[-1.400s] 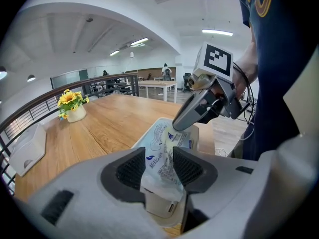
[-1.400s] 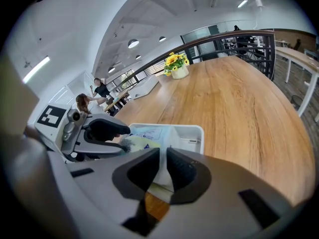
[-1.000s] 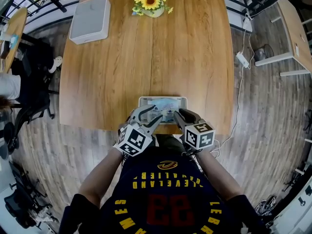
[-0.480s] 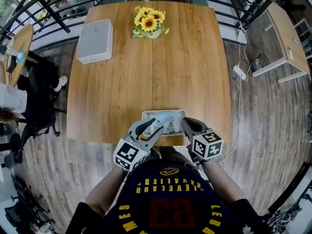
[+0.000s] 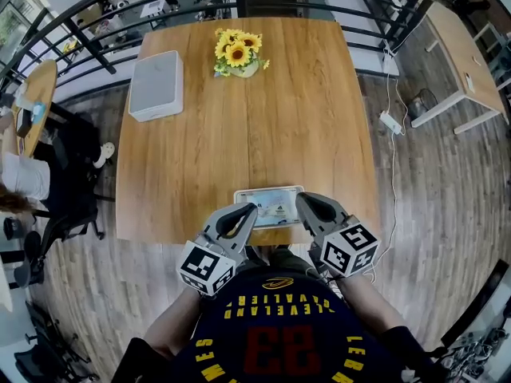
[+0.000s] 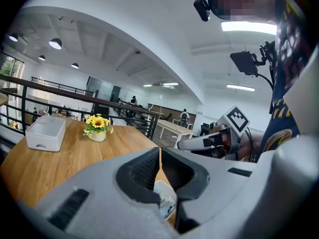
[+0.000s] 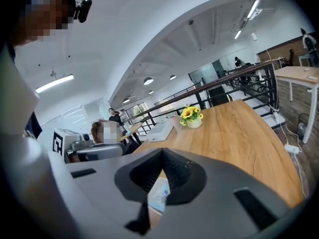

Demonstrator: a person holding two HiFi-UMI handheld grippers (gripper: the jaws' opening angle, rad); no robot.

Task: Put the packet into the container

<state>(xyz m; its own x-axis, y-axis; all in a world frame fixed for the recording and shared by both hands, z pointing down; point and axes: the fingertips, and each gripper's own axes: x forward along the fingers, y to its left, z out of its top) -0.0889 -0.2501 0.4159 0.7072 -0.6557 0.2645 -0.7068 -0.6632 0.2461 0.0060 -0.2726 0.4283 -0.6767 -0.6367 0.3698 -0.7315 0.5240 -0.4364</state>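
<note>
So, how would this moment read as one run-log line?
left gripper: jaws just been closing, now together, empty | right gripper: jaws together, empty | packet: in container | container: table's near edge

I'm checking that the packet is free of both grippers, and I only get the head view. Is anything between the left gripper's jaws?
Observer: No. In the left gripper view, the left gripper has just been closing its jaws, and they meet with nothing between them.
Operator: And the right one?
Observer: The right gripper view shows the right gripper with its jaws together and also empty. The packet shows beyond them, lying in the container, clear of both grippers.
</note>
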